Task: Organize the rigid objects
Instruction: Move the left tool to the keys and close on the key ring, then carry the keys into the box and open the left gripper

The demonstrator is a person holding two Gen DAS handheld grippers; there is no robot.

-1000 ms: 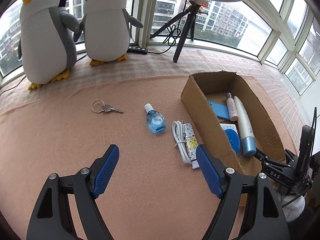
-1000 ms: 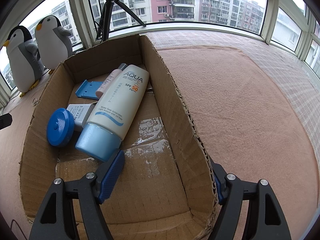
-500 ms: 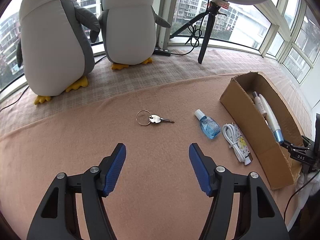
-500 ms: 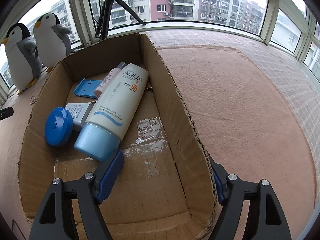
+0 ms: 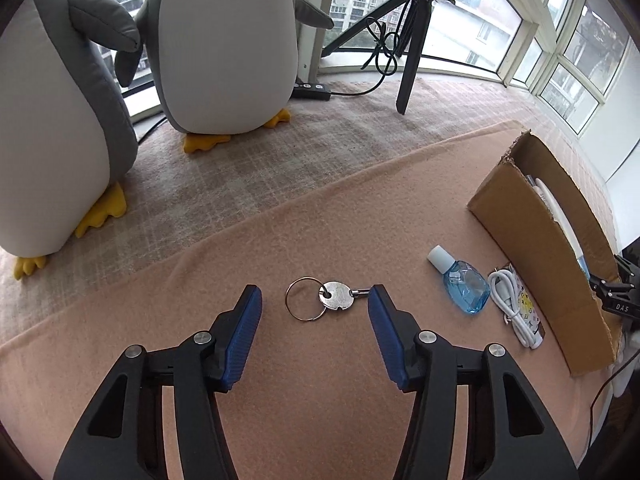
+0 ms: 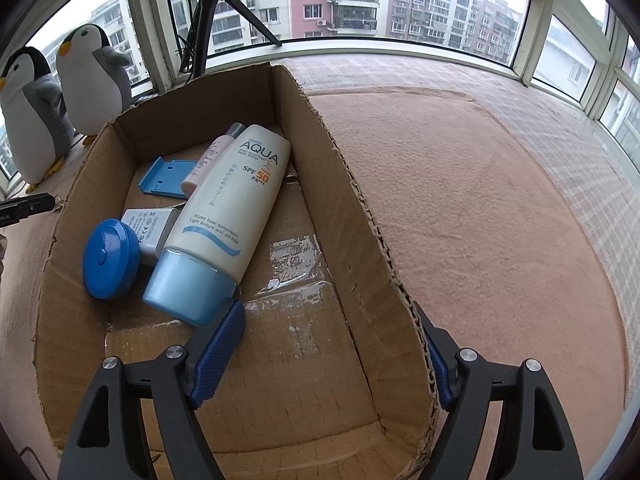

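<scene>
Two grippers: both are standing with jaws apart, neither clamping anything.
Left gripper (image 5: 315, 300): its blue pads are flanking the key (image 5: 338, 295), which is lying flat on the peach cloth (image 5: 320, 400) at the frame's centre; the key's blade is pointing at the right pad, while its ring (image 5: 305, 299) is sitting nearer the left pad.
Right of the key: a small blue bottle (image 5: 462, 283) with a white cap is lying on the cloth, and just beside it a coiled white cable (image 5: 514, 307) is resting against a patterned packet (image 5: 529, 307).
Far right of the left view: the cardboard box (image 5: 540, 276) is standing open, well apart from the key.
Upper left of the left view: two plush penguins (image 5: 224, 48) are standing by the window, with a tripod (image 5: 412, 40) at upper centre.
Right gripper (image 6: 334, 342): its jaws are straddling the box's right wall (image 6: 360, 240), the left pad inside, the right pad outside.
Inside the box: a white sunscreen tube (image 6: 232, 216) is lying just ahead of the inner pad, its pale-blue cap almost touching it; a round blue lid (image 6: 111, 258), a white adapter (image 6: 150, 232), a blue holder (image 6: 168, 176) and a slim pink tube (image 6: 208, 160) are sitting to its left.
</scene>
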